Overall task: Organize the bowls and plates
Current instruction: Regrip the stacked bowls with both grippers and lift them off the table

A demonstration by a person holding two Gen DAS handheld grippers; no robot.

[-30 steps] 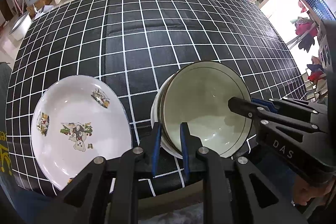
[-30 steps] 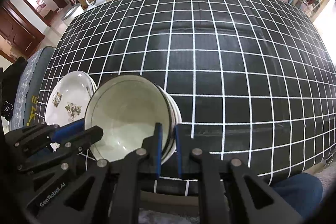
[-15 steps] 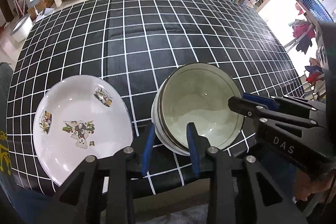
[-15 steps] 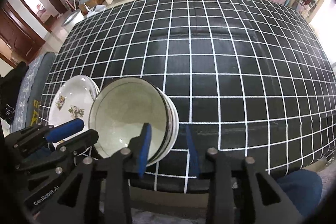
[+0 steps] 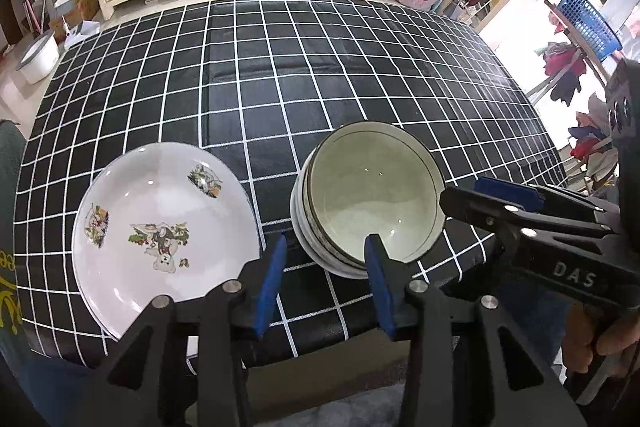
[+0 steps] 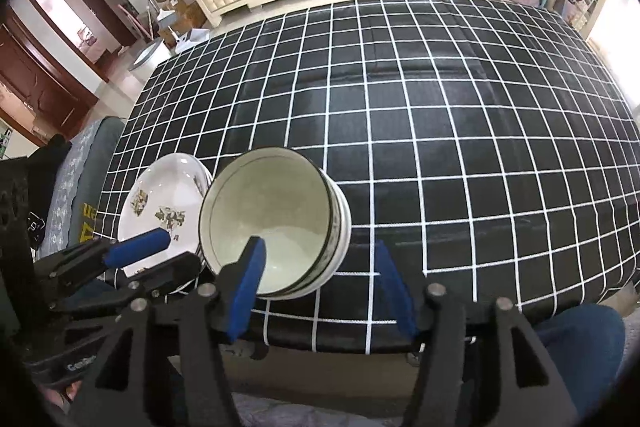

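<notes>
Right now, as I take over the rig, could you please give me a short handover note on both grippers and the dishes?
Left gripper: open, holding nothing, at the near table edge between the plates and the bowls.
Right gripper: open, holding nothing, just in front of the bowls.
Plates: stacked at the near left of the checked tablecloth.
Bowls: nested in one stack to the right of the plates, apart from them.
Done: both stacks look formed.
Left: no other dishes are in view; probably just pull both grippers back.
</notes>
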